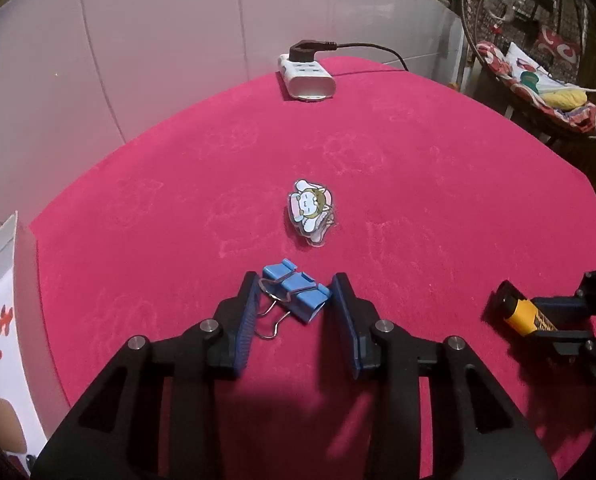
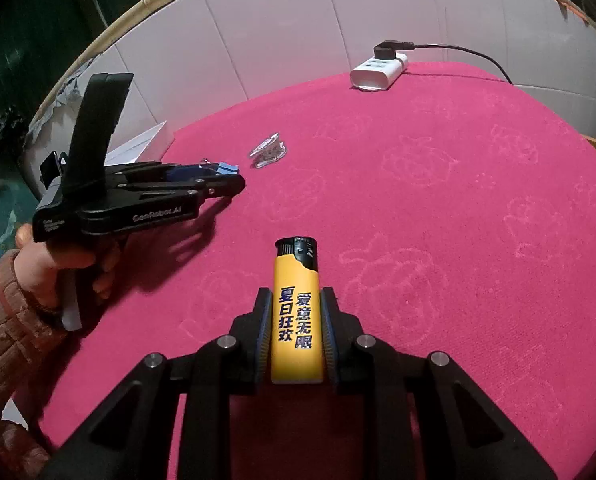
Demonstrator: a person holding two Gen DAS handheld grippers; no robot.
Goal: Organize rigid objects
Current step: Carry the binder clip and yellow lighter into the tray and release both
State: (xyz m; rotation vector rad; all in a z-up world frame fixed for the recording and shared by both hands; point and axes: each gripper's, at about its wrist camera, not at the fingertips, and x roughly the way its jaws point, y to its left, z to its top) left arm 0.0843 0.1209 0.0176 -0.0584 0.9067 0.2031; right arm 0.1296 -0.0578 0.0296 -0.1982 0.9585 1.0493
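A blue binder clip [image 1: 302, 295] with wire handles lies on the red tablecloth [image 1: 437, 200]. My left gripper [image 1: 294, 283] is shut on it, one pad against each end. From the right wrist view the clip [image 2: 227, 168] peeks out past the left gripper [image 2: 234, 179], which a hand holds low over the cloth. My right gripper [image 2: 296, 294] is shut on a yellow lighter [image 2: 296, 320] with dark printed characters, its black cap pointing forward. The lighter [image 1: 521, 314] also shows at the right edge of the left wrist view. A clear cartoon charm [image 1: 310, 212] lies flat beyond the clip.
A white power strip [image 1: 307, 76] with a black plug and cable sits at the table's far edge by the tiled wall. A white box [image 1: 2, 300] stands off the table's left side. A wicker hanging chair [image 1: 537, 80] with cushions is at the far right.
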